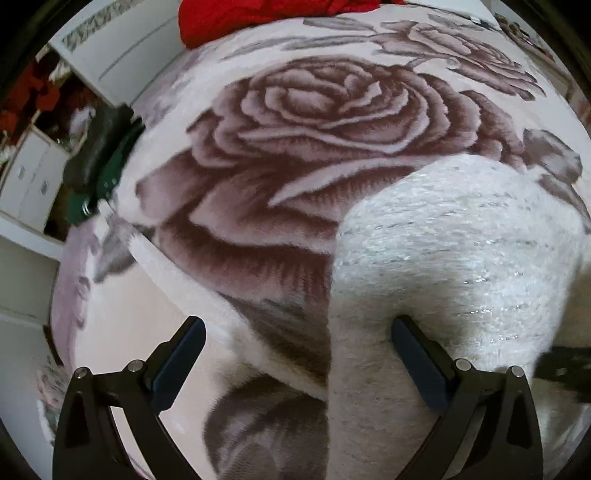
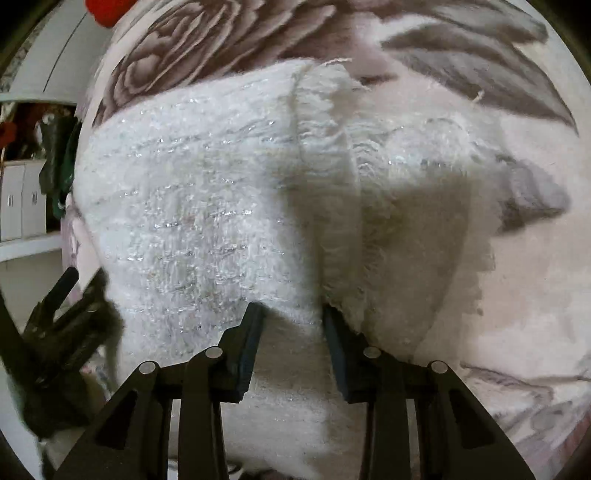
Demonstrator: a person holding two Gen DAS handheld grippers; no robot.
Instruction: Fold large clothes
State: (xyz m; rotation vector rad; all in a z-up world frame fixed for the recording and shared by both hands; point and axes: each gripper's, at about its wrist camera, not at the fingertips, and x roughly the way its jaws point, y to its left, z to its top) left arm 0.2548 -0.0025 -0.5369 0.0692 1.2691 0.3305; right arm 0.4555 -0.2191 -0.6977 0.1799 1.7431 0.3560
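A white fuzzy knit sweater with silver threads lies on a bed covered by a pink blanket with large rose print. In the left wrist view my left gripper is open wide, its right finger over the sweater's left edge, its left finger over the blanket. In the right wrist view the sweater fills the middle, with a ribbed band running down it. My right gripper is shut on a fold of the sweater near that band. The left gripper also shows there at the lower left.
Red cloth lies at the far end of the bed. A dark green and black item sits at the bed's left edge. White cabinets stand beyond it on the left.
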